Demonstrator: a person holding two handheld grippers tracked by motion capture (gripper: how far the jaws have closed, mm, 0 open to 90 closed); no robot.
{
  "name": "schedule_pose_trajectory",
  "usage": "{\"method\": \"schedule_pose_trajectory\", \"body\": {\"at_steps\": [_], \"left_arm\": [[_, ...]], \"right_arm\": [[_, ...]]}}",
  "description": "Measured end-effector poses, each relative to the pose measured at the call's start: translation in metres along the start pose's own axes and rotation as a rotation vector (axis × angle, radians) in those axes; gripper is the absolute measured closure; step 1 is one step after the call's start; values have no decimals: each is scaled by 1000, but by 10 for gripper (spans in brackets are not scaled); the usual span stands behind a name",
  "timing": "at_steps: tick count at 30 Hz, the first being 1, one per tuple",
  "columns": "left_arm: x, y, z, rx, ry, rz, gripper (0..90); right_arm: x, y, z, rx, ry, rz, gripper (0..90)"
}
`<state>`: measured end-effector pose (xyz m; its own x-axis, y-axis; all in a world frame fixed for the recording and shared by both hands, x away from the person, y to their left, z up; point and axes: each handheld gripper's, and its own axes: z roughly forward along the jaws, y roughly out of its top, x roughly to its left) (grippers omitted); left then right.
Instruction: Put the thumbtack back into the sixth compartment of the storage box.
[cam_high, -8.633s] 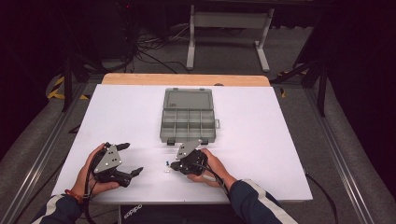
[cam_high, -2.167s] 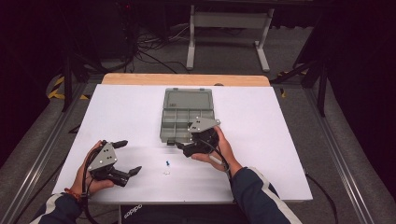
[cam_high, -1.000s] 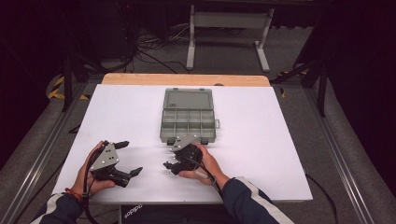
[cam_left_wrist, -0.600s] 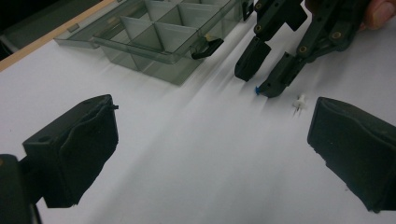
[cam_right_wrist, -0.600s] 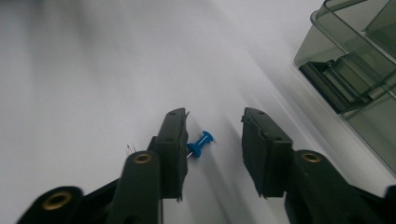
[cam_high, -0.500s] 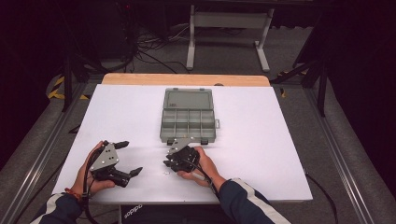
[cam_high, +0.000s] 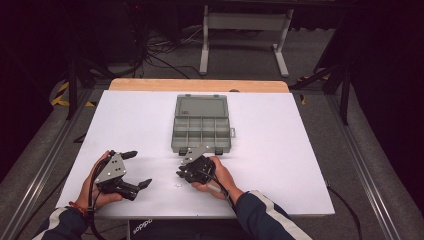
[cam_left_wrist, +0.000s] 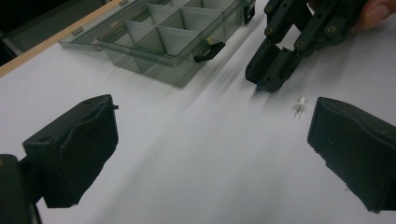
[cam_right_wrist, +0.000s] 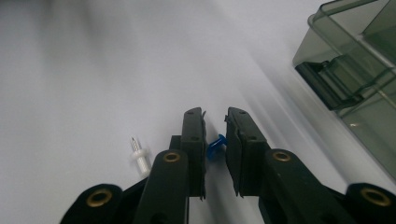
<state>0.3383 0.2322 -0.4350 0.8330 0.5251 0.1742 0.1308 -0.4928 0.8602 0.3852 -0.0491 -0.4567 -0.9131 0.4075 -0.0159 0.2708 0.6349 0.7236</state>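
I'm looking at a white table top with a wooden strip along its far edge. A grey see-through compartment box sits open near the middle. On the near side of it, a tiny white push pin lies on the bare surface, just beside a blue one.

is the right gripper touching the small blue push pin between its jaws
Touching. In the right gripper view, the right gripper has just closed its black jaws on the small blue push pin, with both pads pressed against it just above the white table.
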Motion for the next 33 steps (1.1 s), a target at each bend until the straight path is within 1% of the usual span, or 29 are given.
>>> {"method": "schedule_pose_trajectory", "body": {"at_steps": [3, 5, 12, 14, 15, 19, 21, 26, 31, 32, 33], "left_arm": [[0, 0, -1, -8, 2, -1, 25], [0, 0, -1, -8, 5, 1, 25], [0, 0, -1, -8, 4, -3, 23], [0, 0, 0, -4, 5, 0, 23], [0, 0, 0, -5, 4, -2, 23], [-1, 0, 0, -7, 1, -5, 24], [0, 0, 1, -2, 1, 0, 24], [-1, 0, 1, -8, -2, 1, 25], [0, 0, 1, -7, -2, -5, 26], [-1, 0, 2, -7, -6, -9, 27], [-1, 0, 2, -6, -5, -7, 27]], "right_arm": [[-3, 1, -4, -12, -9, -6, 783], [-4, 1, -7, -19, -12, 0, 783], [-7, 5, -15, -45, -32, -11, 783], [-10, 7, -20, -55, -40, -2, 783], [-12, 7, -22, -61, -48, -8, 782], [-17, 10, -30, -86, -65, -3, 782], [-20, 12, -33, -99, -77, 3, 783], [-23, 15, -38, -115, -89, 9, 783], [-31, 19, -46, -136, -113, 14, 783], [-34, 22, -49, -147, -121, 23, 783], [-34, 22, -49, -147, -121, 23, 783]]}}
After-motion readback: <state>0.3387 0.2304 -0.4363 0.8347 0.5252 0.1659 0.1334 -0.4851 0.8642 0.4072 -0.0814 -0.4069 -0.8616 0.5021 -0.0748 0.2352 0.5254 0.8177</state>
